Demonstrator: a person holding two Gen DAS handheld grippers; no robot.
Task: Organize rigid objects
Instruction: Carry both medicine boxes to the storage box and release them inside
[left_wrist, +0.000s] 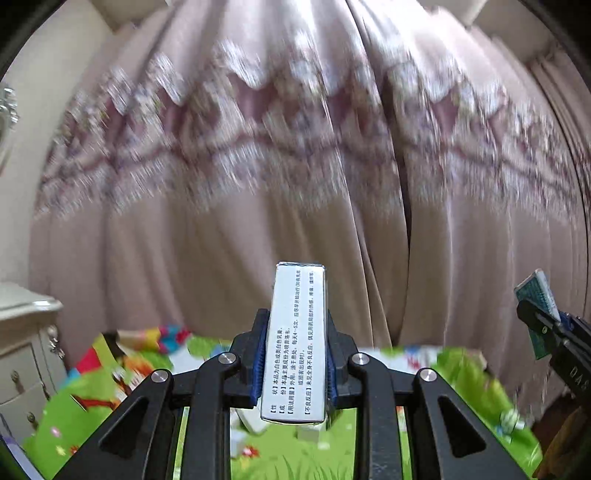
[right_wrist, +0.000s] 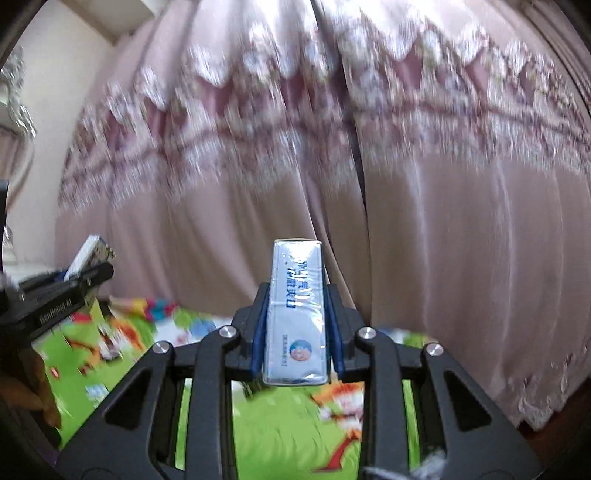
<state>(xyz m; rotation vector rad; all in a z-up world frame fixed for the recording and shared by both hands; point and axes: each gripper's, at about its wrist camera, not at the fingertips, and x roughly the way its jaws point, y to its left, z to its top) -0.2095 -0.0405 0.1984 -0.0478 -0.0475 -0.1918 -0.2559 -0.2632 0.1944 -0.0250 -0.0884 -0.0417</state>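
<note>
My left gripper (left_wrist: 295, 325) is shut on a narrow white box with black printed text (left_wrist: 297, 332), which sticks up and forward between the blue pads. At the right edge of the left wrist view the other gripper shows, holding a box with a green-blue face (left_wrist: 537, 295). My right gripper (right_wrist: 296, 299) is shut on a slim box in shiny clear wrap with blue lettering and a round cartoon logo (right_wrist: 297, 306). The left gripper with its white box (right_wrist: 86, 254) shows at the left edge of the right wrist view. Both grippers point level, above a bright cartoon play mat (left_wrist: 295, 454).
A pink curtain with a lace band (left_wrist: 295, 147) fills the background of both views. A cream chest of drawers (left_wrist: 26, 354) stands at the left. Small pale boxes (left_wrist: 255, 421) lie blurred on the mat below the left gripper. A hand (right_wrist: 37, 384) shows at the lower left.
</note>
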